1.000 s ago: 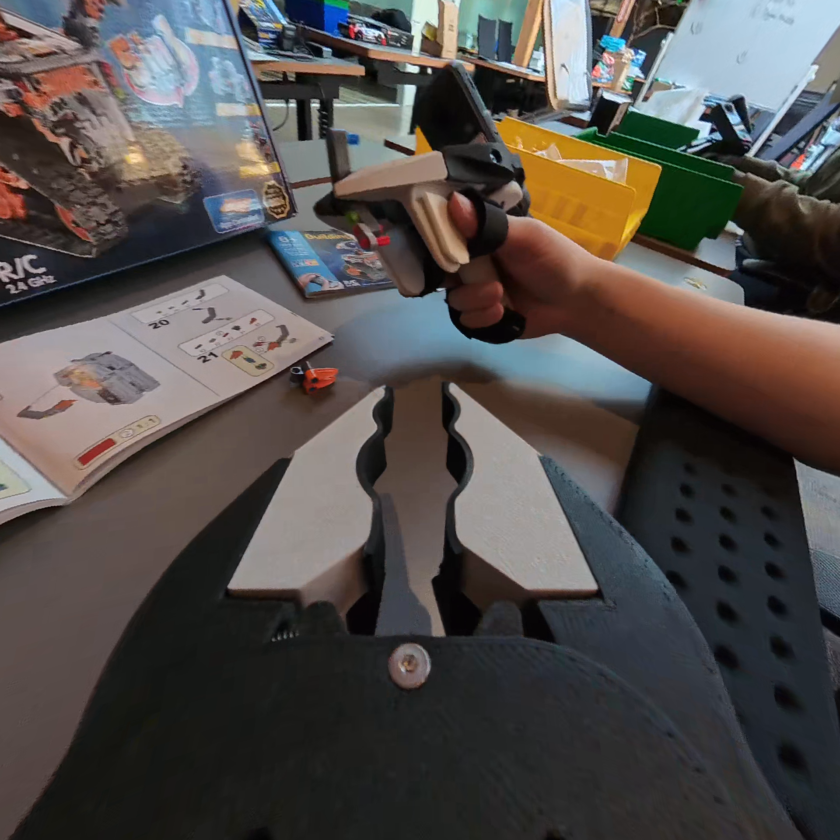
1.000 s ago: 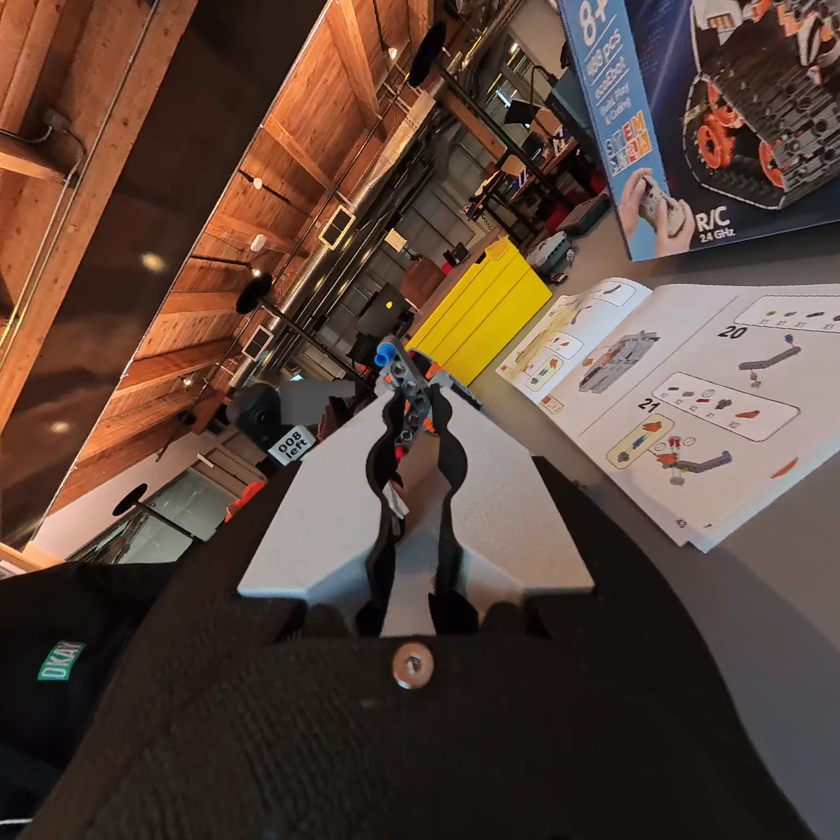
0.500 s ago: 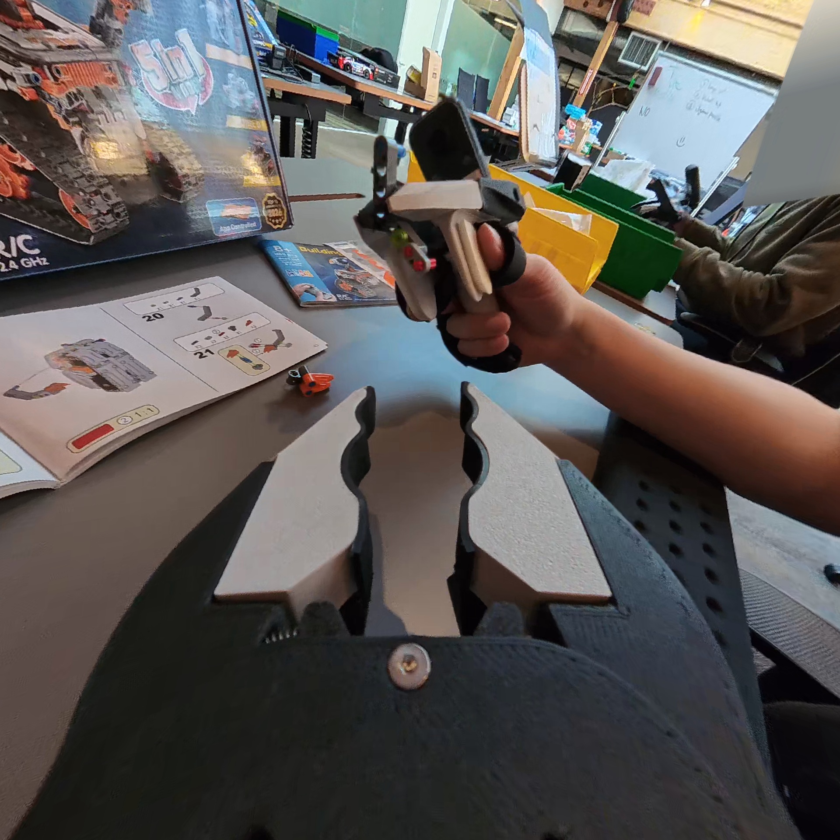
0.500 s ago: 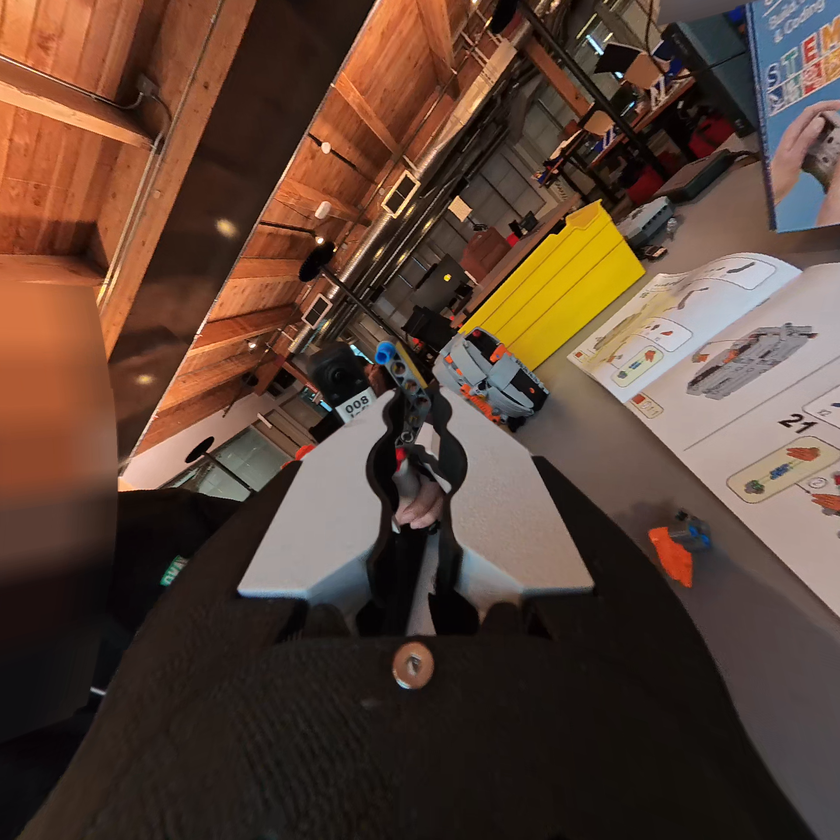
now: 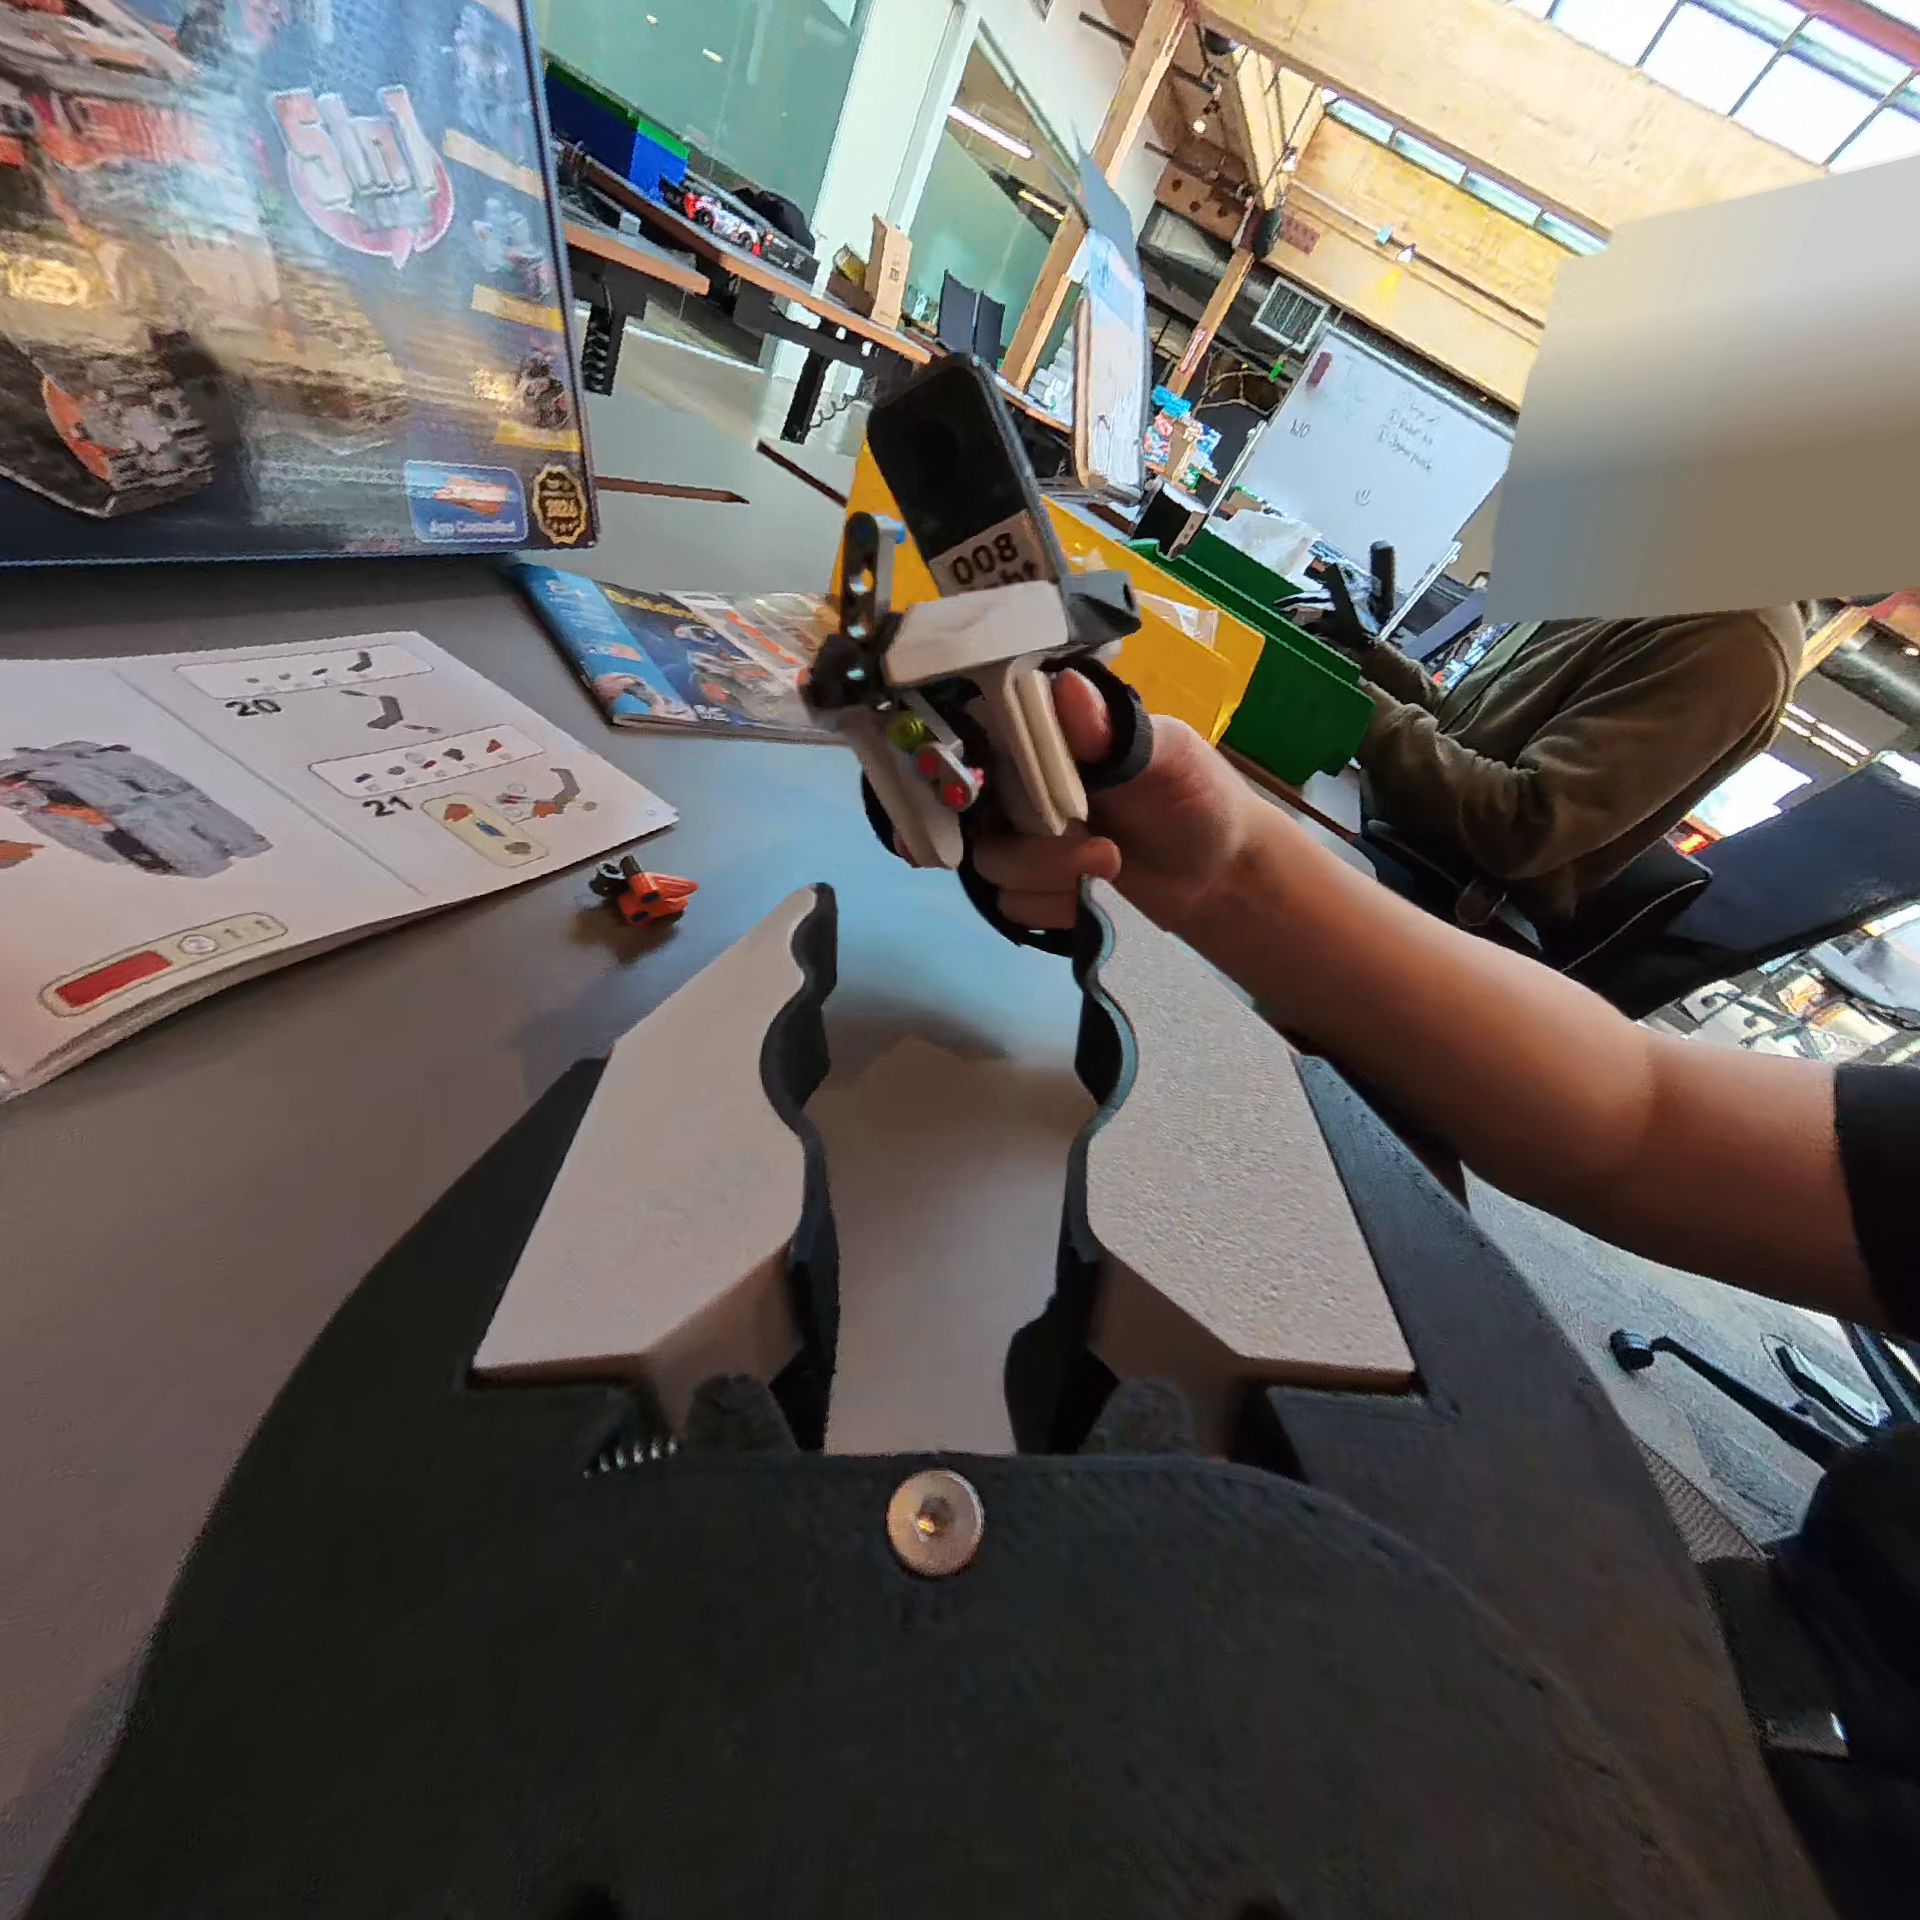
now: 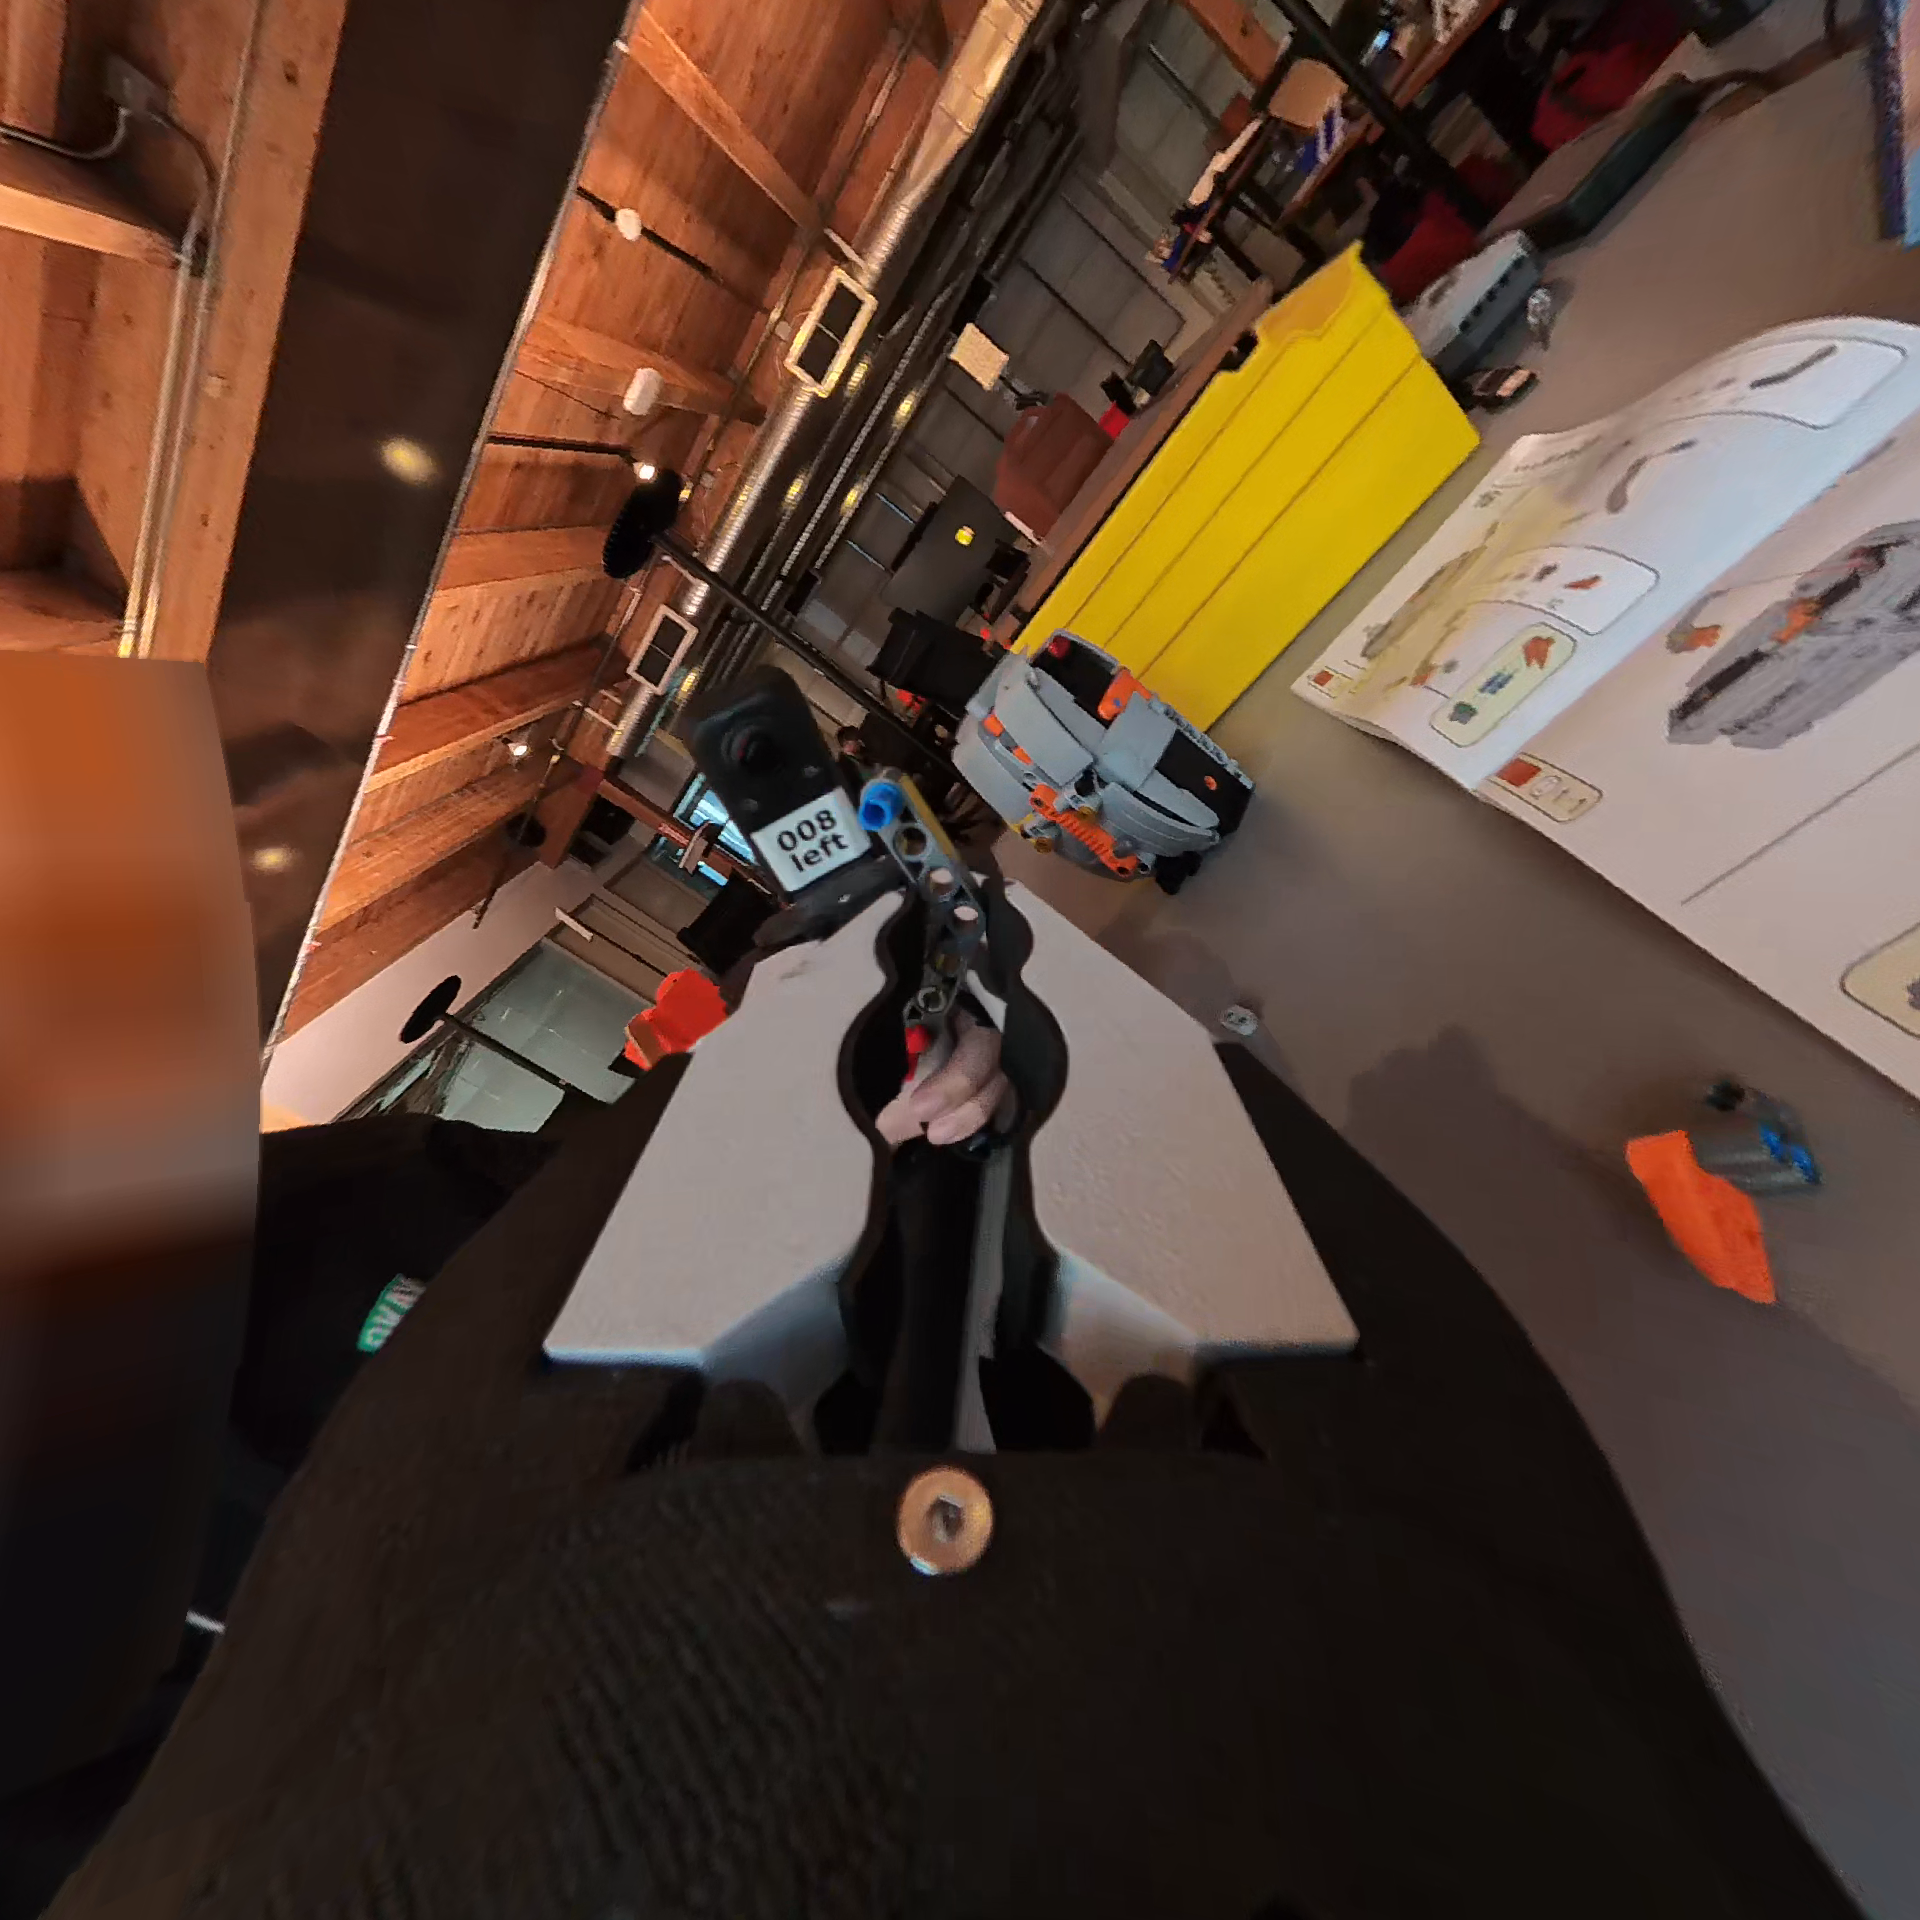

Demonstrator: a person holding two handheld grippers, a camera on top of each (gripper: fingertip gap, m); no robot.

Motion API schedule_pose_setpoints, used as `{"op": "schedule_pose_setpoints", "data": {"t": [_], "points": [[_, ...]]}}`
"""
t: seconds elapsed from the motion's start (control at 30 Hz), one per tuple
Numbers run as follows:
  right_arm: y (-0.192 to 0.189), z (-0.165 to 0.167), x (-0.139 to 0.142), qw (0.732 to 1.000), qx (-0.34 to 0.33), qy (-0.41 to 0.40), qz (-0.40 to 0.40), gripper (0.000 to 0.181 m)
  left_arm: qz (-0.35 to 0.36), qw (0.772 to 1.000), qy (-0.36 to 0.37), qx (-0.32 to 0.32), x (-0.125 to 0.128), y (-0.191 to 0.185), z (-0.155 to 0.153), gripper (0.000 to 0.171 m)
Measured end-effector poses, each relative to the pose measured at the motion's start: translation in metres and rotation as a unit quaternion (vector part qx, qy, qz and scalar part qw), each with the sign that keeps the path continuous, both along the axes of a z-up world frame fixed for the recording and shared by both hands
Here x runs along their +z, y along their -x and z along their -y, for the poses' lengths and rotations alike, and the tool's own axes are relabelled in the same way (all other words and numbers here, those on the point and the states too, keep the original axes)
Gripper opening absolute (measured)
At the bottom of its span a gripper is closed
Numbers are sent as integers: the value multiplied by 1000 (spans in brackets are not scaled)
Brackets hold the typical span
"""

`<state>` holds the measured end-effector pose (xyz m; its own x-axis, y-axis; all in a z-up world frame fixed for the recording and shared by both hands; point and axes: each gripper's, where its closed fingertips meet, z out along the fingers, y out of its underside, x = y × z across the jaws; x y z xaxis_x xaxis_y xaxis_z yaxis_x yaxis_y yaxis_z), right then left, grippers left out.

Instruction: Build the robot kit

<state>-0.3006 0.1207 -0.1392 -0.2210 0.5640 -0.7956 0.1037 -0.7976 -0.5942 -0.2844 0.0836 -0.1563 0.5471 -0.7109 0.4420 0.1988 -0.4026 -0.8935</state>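
My right gripper (image 6: 951, 920) is shut on a grey holed beam (image 6: 935, 894) with a blue pin (image 6: 881, 805) at its top end. In the left wrist view a hand holds this gripper (image 5: 847, 681) in the air, with the beam (image 5: 862, 582) standing upright from its tips. My left gripper (image 5: 956, 935) is open and empty, just below and in front of that hand. A small orange and grey piece (image 5: 644, 888) lies on the grey table (image 5: 260, 1195) to its left, and also shows in the right wrist view (image 6: 1704, 1216).
An open instruction booklet (image 5: 260, 790), a large toy box (image 5: 260, 260) and a second booklet (image 5: 675, 655) are at left. Yellow (image 5: 1174, 623) and green (image 5: 1288, 696) bins stand behind. A partly built grey model (image 6: 1101, 769) sits by a yellow bin (image 6: 1247, 540). A person sits at right (image 5: 1558, 748). Left tips to right tips: about 4 centimetres. The partly built grey model (image 6: 1101, 769) sits 15 centimetres or so from the ends of my left fingers.
My left gripper has opened wider and tilted up. The right gripper has turned, bringing the beam upright, and come closer to the left gripper.
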Motion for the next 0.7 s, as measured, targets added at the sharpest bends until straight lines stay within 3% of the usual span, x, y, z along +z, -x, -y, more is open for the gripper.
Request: {"op": "schedule_pose_setpoints", "data": {"t": [0.2,0.3,0.4,0.47,0.57,0.67,0.7], "points": [[9,7,-11,999,-4,-12,34,11,65,993,81,-55,-4,-6,5,82],[7,2,-15,999,-14,-16,42,11,82,987,114,-81,-7,-7,10,83],[5,-3,-18,998,-24,-18,50,11,70,990,96,-80,-3,-7,12,92],[4,-4,-21,998,-26,-19,58,11,37,995,70,-64,-3,-8,12,108],[5,-5,-26,997,-28,-22,70,11,-23,997,41,-54,-7,-15,14,116],[5,-5,-29,995,-31,-40,81,11,-107,994,-7,13,-11,-4,4,108],[5,-5,-29,995,-33,-45,80,11,-130,990,-35,46,-7,3,0,97]]}}
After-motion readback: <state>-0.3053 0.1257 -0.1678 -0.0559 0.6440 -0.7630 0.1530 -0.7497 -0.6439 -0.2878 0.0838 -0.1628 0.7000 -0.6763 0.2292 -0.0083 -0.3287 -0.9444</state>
